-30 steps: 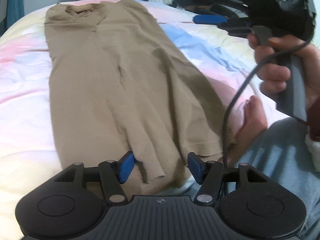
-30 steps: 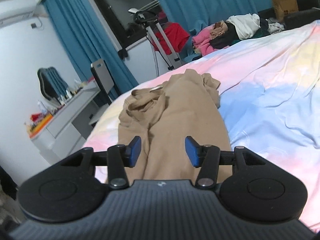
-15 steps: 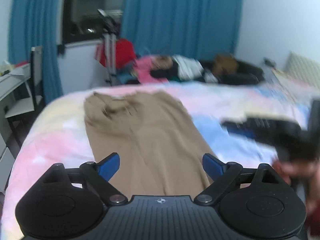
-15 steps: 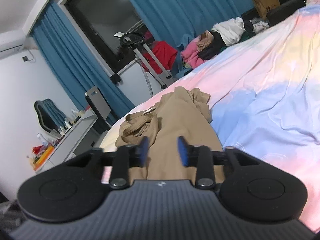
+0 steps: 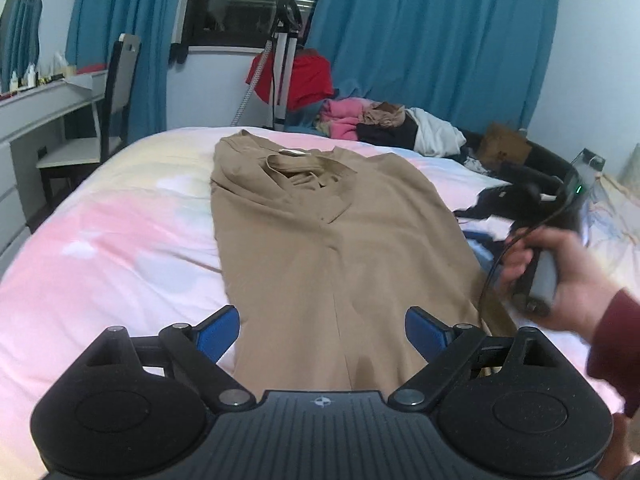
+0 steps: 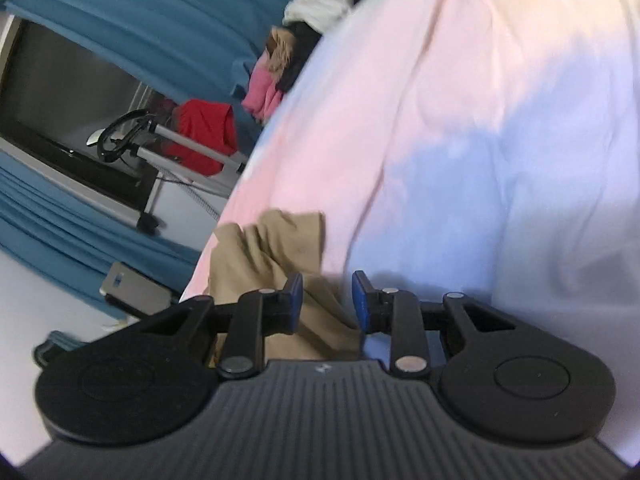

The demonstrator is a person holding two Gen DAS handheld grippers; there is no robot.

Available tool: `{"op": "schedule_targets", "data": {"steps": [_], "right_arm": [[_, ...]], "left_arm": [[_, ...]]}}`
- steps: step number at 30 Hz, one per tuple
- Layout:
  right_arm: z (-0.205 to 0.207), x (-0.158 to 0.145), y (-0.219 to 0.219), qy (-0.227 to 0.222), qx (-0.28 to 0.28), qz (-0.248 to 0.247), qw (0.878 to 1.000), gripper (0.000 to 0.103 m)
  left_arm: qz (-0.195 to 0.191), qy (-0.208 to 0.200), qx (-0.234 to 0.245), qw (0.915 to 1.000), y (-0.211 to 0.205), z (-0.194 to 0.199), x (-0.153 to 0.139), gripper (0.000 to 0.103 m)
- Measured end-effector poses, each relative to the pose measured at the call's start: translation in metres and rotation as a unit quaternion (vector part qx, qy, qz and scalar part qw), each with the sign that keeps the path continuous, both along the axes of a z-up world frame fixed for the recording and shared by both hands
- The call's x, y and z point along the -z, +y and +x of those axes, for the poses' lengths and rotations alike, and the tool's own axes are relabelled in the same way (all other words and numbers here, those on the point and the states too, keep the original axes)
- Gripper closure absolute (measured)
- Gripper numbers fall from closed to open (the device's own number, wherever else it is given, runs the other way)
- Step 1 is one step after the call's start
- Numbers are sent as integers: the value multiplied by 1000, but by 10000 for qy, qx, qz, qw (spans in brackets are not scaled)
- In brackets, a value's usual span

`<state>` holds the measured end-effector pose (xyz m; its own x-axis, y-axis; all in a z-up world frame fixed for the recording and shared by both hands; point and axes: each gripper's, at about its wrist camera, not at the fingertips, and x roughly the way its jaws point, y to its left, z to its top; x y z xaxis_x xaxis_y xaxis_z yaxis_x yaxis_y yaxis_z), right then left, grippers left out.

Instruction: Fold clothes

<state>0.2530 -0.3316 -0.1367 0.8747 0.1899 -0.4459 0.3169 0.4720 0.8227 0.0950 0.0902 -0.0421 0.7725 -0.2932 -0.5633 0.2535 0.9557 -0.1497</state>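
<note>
A tan collared garment (image 5: 328,240) lies lengthwise on the pastel bedspread (image 5: 112,264), collar at the far end, sides folded in. My left gripper (image 5: 322,330) is open wide and empty, held above the garment's near end. My right gripper (image 6: 326,300) is open a little with nothing clamped; it is tilted, over the garment's right edge (image 6: 272,256). In the left wrist view the right gripper's body (image 5: 532,204) shows in the person's hand beside the garment's right side.
A pile of clothes (image 5: 384,124) lies at the bed's far end. A stand with a red cloth (image 5: 292,76) stands before blue curtains. A chair (image 5: 108,120) and white desk (image 5: 36,108) are at the left. A cardboard box (image 5: 504,146) is far right.
My left gripper has risen from the hem, opened wider and now looks along the garment. My right gripper has tilted and dropped toward the garment's right edge, its jaws a little closer.
</note>
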Motion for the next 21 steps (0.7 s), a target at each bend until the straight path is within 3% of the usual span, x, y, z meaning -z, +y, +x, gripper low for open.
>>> {"op": "schedule_targets", "data": {"steps": [3,6,8,13,17,21], "right_arm": [[8,11,1,-128,-236,320,9991,68],[9,8,3,-589,-356,529,9962,71],[8,-1,10,-695,-450,267,9962,92],[-6,-32,12,-809,-121,-564,9950,94],[-23,-55,7,-909,282,-1292,9870,94],[-30,-64,3,-947,241,-1669,9811,93]], "left_arm": [[-55,114,0,9999,-1,11,8,12],[-115,255,-74,9996,0,19,14,12],[-154,323,-143,9993,2,20,15,12],[-229,371,-307,9986,6,17,14,12],[-256,246,-382,9986,7,10,7,12],[-207,226,-390,9988,7,7,7,12]]}}
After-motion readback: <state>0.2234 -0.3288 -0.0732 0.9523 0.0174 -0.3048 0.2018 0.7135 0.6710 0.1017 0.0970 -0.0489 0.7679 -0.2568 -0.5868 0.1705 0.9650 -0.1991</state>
